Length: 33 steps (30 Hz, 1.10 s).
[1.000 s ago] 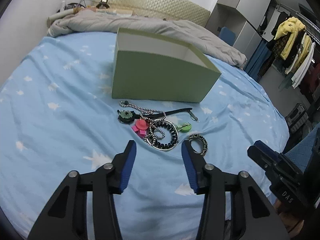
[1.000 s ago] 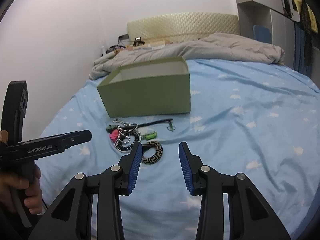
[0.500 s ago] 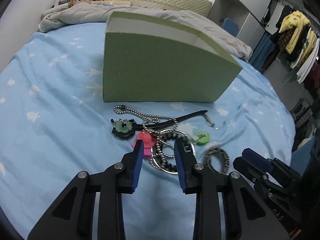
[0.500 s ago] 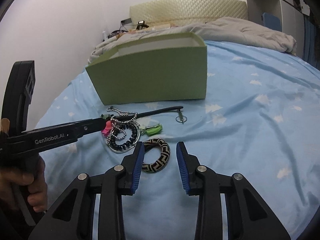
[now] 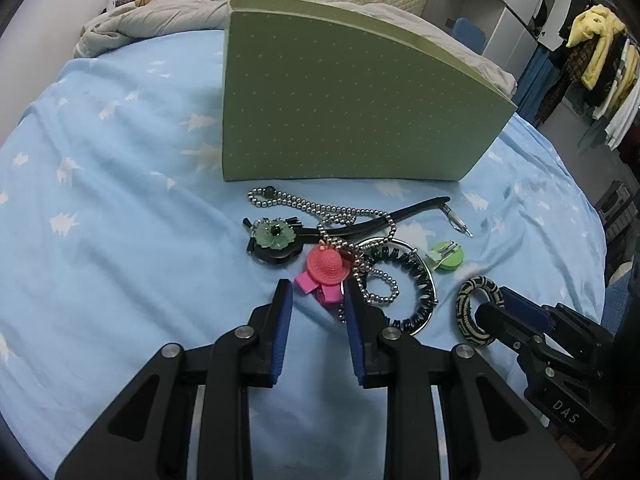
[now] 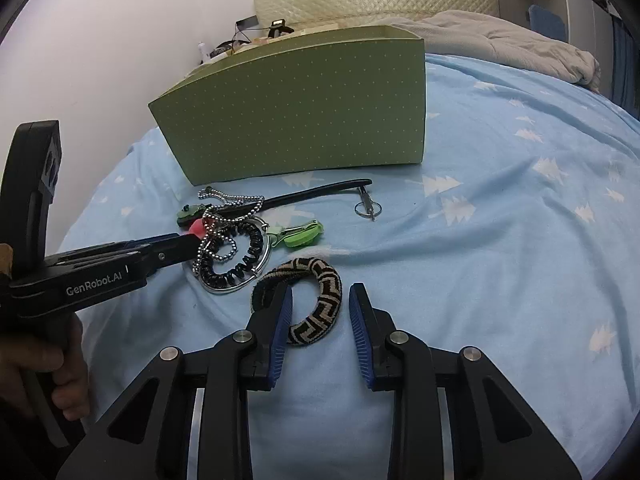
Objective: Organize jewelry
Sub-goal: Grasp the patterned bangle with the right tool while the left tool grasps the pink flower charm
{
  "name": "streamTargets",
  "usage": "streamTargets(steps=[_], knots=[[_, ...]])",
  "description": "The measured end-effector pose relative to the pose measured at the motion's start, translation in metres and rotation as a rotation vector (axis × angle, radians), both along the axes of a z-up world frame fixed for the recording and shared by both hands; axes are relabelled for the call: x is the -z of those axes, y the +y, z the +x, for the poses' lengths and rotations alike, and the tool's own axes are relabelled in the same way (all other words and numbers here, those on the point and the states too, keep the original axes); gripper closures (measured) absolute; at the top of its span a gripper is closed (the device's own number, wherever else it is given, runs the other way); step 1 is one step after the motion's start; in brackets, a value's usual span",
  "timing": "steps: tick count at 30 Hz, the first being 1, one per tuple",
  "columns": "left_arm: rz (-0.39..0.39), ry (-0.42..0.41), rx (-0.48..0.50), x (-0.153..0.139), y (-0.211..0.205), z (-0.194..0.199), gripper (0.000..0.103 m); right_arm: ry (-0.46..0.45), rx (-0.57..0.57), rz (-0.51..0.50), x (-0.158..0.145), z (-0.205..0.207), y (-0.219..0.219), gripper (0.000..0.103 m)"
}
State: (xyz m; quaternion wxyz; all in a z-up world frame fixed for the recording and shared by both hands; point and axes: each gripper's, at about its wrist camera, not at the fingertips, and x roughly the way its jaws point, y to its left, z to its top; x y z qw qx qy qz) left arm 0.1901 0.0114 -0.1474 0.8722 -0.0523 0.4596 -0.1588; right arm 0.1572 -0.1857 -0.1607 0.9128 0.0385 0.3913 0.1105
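A pile of jewelry lies on the blue sheet in front of a green box (image 5: 340,100). My left gripper (image 5: 319,296) is low over the pile. Its jaws are closing around a pink hat clip (image 5: 326,268), and the pads are not visibly pressing on it. A bead necklace (image 5: 320,210), a green flower brooch (image 5: 276,234) and a black spiral band in a silver ring (image 5: 416,276) lie tangled beside it. My right gripper (image 6: 320,296) is closing over the patterned bangle (image 6: 324,276). One finger stands inside the ring and one outside, with a gap left.
A green clip (image 5: 446,256) and a black strap with a key ring (image 6: 368,208) lie near the box (image 6: 300,120). A grey duvet (image 5: 152,20) and a headboard are behind. Clothes (image 5: 596,52) hang at the far right. A hand (image 6: 48,368) holds the left gripper.
Both grippers came down and forward to the jewelry while their jaws narrowed. The left now straddles the pink clip. The right now straddles the bangle's band.
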Motion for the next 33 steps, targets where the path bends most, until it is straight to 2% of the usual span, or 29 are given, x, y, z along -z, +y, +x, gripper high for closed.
streamTargets(steps=[7,12,21,33], knots=[[0.011,-0.016,0.014,0.004,0.002,0.000,0.076,0.007,-0.008,-0.005,0.002,0.005,0.001,0.077],[0.010,-0.020,0.014,0.002,0.000,0.002,0.078,0.008,-0.001,-0.039,0.001,0.010,0.003,0.095],[-0.011,-0.013,-0.005,-0.009,0.000,-0.005,0.079,-0.009,0.015,-0.044,-0.010,0.002,0.001,0.096],[-0.041,-0.057,-0.041,-0.043,0.011,-0.040,0.079,-0.064,0.032,-0.057,-0.044,-0.029,0.001,0.096]])
